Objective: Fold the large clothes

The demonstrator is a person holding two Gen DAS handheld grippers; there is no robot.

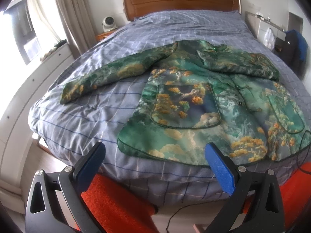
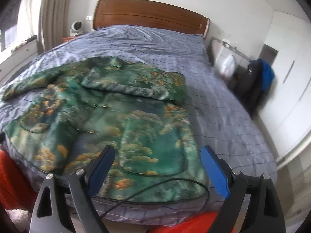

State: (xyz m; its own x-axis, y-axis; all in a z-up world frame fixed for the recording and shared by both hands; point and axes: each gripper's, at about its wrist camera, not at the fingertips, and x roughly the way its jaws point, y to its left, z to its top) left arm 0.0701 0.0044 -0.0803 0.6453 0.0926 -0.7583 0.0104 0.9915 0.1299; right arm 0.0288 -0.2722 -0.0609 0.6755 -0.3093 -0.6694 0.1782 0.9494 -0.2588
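The left gripper (image 1: 154, 152) is held with its two fingers spread wide apart, nothing between them; the blue pad of one of its fingers (image 1: 220, 171) faces inward on the right of the left wrist view, while the other shows mostly its dark outer side. The right gripper (image 2: 157, 156) is in the same pose, its fingers (image 2: 214, 171) splayed wide with an empty gap. On both, the black finger mounts with their silver pivot pins fill the lower corners of each wrist view, angled up and inward toward the tips.
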